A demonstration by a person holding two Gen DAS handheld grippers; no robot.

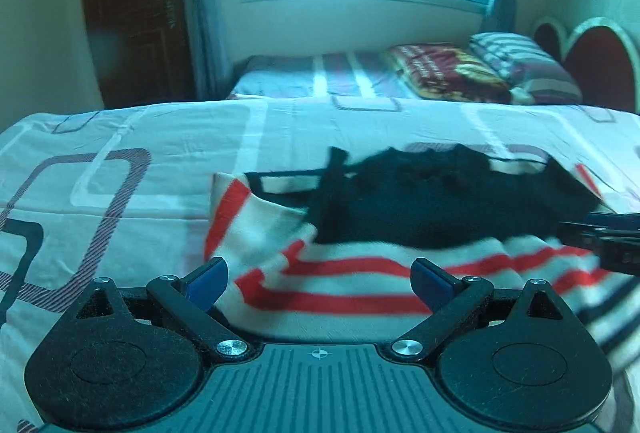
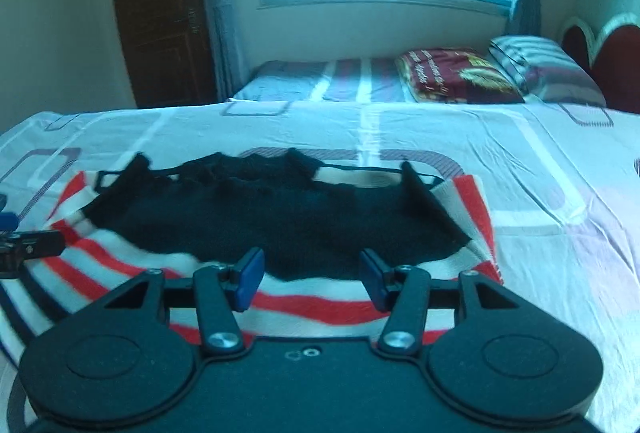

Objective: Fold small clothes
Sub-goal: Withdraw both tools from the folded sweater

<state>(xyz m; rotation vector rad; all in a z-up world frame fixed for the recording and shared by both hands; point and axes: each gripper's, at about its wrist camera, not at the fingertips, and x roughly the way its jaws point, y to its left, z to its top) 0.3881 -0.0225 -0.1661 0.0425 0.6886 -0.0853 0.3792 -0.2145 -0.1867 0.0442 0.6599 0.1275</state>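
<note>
A bed point(image 1: 120, 169) with a patterned sheet fills both views. On it lies a striped garment point(image 1: 360, 285) in red, white and dark bands, its near edge hidden under the tools. A black garment point(image 2: 272, 217) lies on top; blur hides its shape. The left gripper point(image 1: 320, 281) is spread wide, empty, over the stripes. The right gripper point(image 2: 312, 279) is likewise parted, holding nothing.

A patterned bed point(image 2: 400, 129) carries a striped cloth point(image 2: 312, 303) just ahead of the right claw point(image 2: 312, 281), a black garment point(image 2: 260, 217) atop it.
</note>
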